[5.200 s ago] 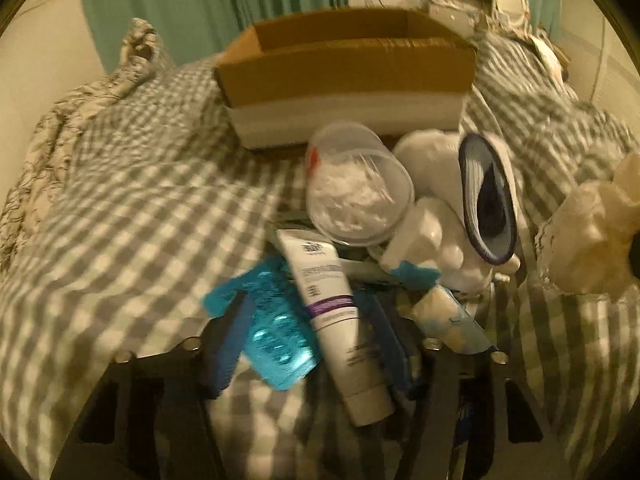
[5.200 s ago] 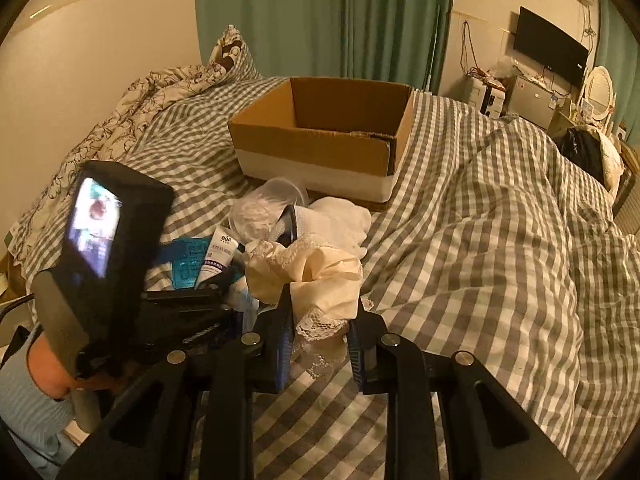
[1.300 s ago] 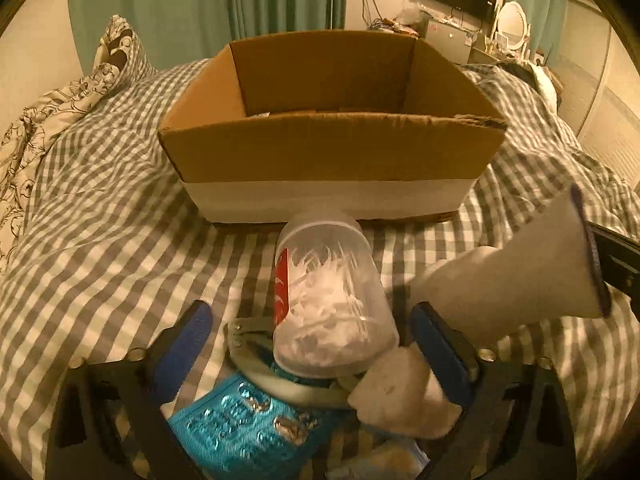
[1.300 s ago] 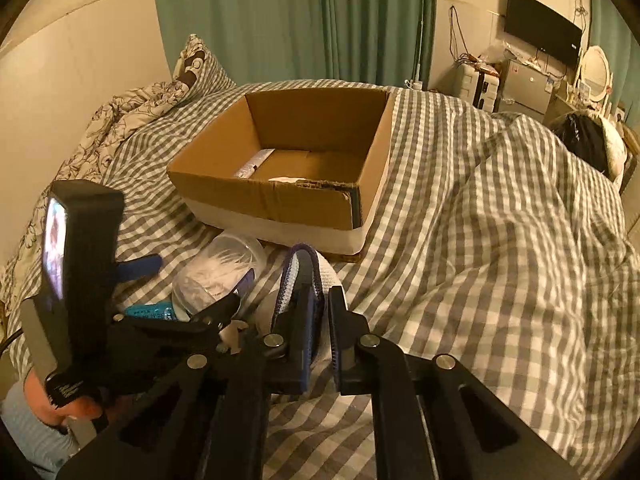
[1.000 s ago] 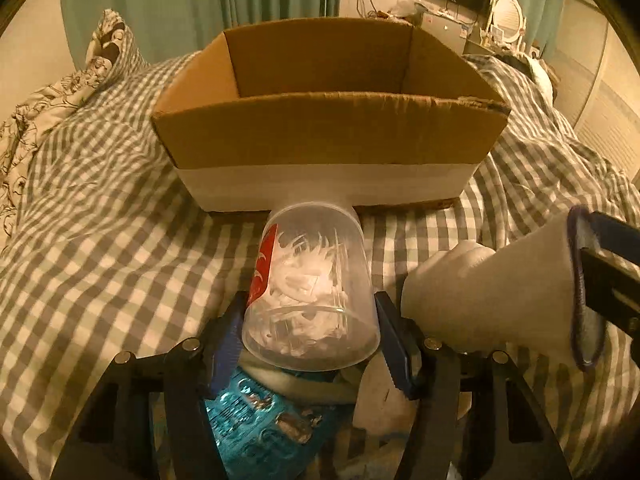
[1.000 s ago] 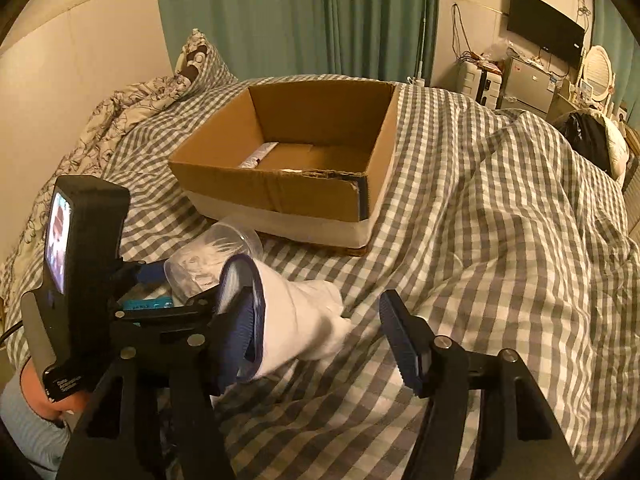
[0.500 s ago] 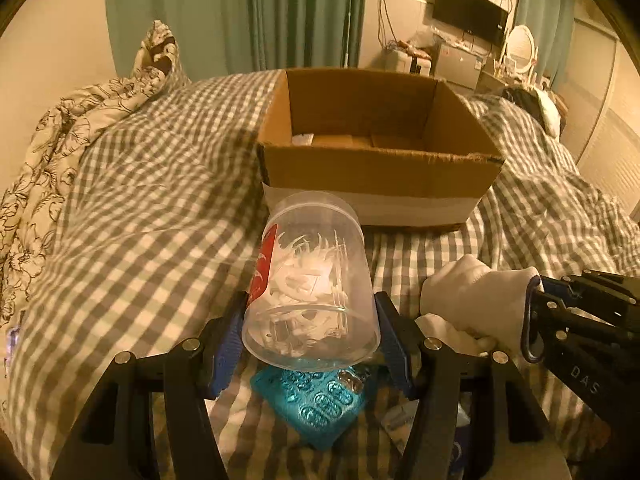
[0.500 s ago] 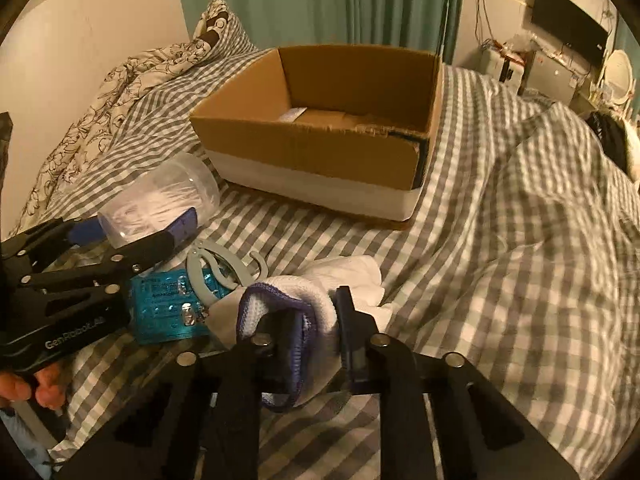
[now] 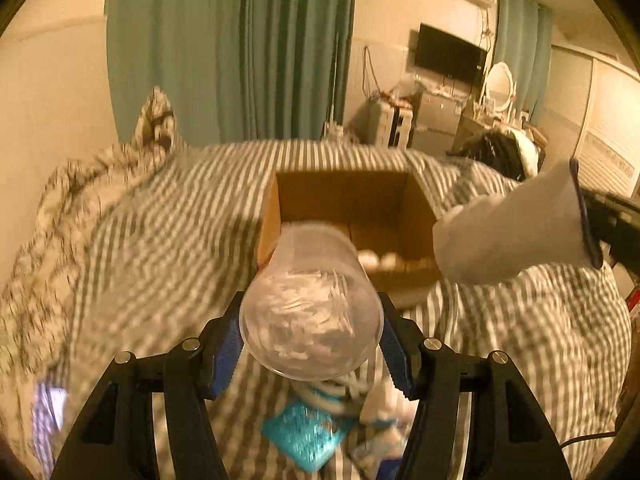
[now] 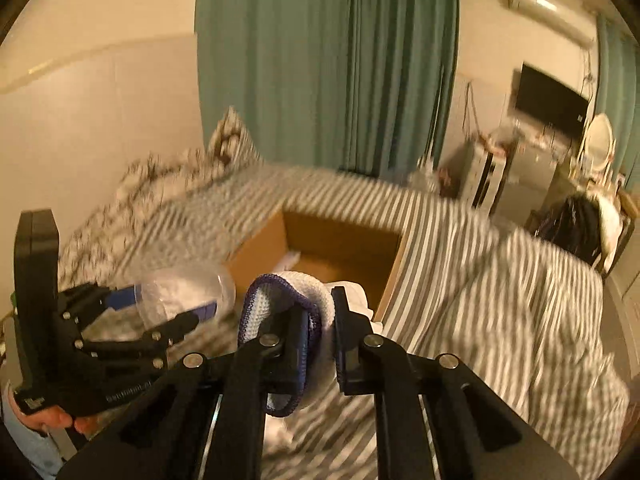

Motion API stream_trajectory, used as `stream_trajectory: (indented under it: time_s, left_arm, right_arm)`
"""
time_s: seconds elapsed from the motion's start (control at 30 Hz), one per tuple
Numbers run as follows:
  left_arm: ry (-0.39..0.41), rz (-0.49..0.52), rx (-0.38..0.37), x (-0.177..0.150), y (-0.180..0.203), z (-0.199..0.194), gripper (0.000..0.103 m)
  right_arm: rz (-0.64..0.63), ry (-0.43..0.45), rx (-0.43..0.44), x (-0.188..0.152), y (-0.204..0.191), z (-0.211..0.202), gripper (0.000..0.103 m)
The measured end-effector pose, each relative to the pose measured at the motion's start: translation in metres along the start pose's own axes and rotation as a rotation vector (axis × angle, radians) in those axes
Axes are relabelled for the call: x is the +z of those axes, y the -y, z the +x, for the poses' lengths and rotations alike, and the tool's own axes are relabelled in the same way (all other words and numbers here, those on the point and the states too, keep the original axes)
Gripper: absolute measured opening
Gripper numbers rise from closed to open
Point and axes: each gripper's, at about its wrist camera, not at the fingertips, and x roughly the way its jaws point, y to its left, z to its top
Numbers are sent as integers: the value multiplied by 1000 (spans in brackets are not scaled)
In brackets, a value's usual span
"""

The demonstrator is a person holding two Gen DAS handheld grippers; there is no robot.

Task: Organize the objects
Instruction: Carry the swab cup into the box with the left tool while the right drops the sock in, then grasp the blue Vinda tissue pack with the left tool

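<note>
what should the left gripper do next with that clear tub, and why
Probably carry it forward a little further, until it is over the cardboard box, then open. The left gripper is shut on the clear tub, lifted off the checked bedding, with the box open-topped just ahead. The right gripper holds a white sock toward the same box, so keeping left may avoid a bump.

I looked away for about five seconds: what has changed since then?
The left gripper took hold of the clear jar and lifted it; the right gripper gripped the white sock. Both now hang near the cardboard box, which stayed on the bed. The blue blister pack remains below.
</note>
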Motion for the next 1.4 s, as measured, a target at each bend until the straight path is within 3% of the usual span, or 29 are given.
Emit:
stream_trajectory:
  time_s: [0.2, 0.37, 0.63, 0.8, 0.87, 0.93, 1.0, 1.07, 1.17, 1.4]
  left_arm:
    - [75, 17, 16, 58, 3, 18, 63]
    - [74, 24, 22, 88, 2, 64, 63]
    - [-1, 37, 3, 86, 2, 145, 63]
    - [-48, 54, -9, 76, 3, 173, 63]
    - [-59, 50, -10, 74, 3, 175, 64]
    - [-77, 38, -14, 74, 1, 173, 64]
    - [-81, 25, -3, 75, 1, 168, 71]
    - [-39, 18, 9, 78, 2, 151, 87]
    - [5, 31, 21, 83, 3, 123, 88]
    - [27, 22, 69, 86, -2, 63, 98]
  right_arm:
    - [-7, 74, -1, 50, 12, 15, 10]
    - [-7, 64, 7, 73, 24, 60, 10]
    - [30, -50, 33, 63, 48, 152, 10]
    - [61, -86, 61, 45, 56, 175, 10]
    - [65, -86, 56, 43, 58, 174, 15]
    - [80, -58, 43, 46, 62, 166, 32]
    - [101, -18, 36, 50, 65, 151, 61]
    - [115, 17, 36, 55, 67, 133, 63]
    - [107, 37, 28, 61, 66, 109, 64]
    - [34, 77, 27, 66, 48, 45, 70]
